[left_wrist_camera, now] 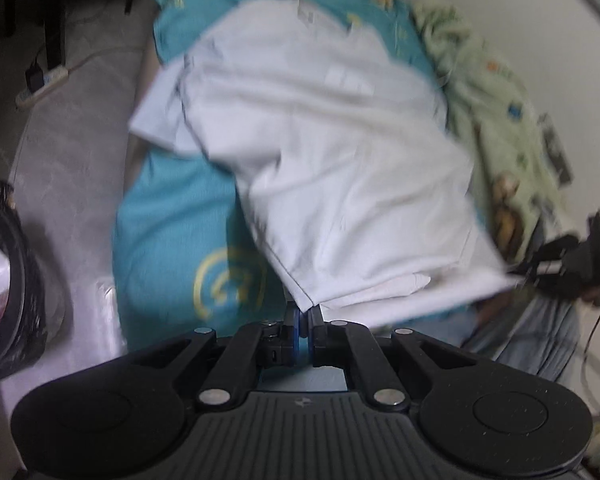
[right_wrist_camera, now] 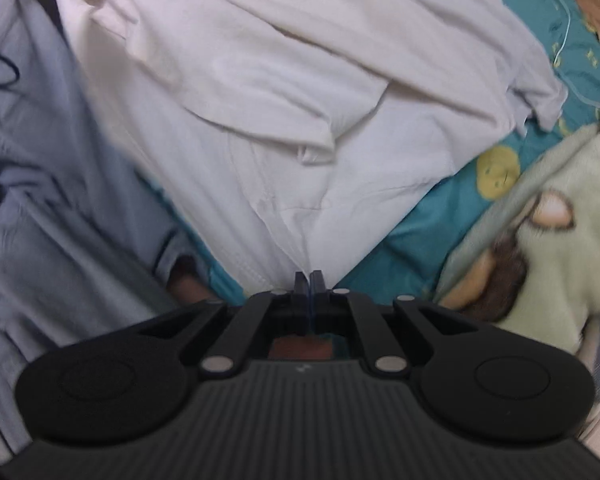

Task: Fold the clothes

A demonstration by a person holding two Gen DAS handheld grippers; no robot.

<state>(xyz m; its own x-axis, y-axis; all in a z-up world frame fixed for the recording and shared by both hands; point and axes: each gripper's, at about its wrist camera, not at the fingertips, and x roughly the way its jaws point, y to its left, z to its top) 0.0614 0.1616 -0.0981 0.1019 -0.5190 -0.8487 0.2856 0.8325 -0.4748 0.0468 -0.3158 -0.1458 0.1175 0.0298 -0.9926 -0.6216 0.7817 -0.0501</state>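
A white garment (left_wrist_camera: 324, 152) lies spread over a teal bed sheet (left_wrist_camera: 168, 232), stretched toward me. My left gripper (left_wrist_camera: 305, 312) is shut on its near corner. In the right wrist view the same white garment (right_wrist_camera: 284, 120) is creased and bunched. My right gripper (right_wrist_camera: 310, 280) is shut on another near corner of it. The right gripper (left_wrist_camera: 540, 270) also shows in the left wrist view at the right edge, pinching the hem. The garment's far end rests on the bed.
A pale green patterned blanket (left_wrist_camera: 488, 92) lies along the wall side of the bed; it also shows in the right wrist view (right_wrist_camera: 560, 240). A light blue garment (right_wrist_camera: 52, 184) lies to the left. A power strip (left_wrist_camera: 40, 84) and a black bin (left_wrist_camera: 8, 288) are on the floor.
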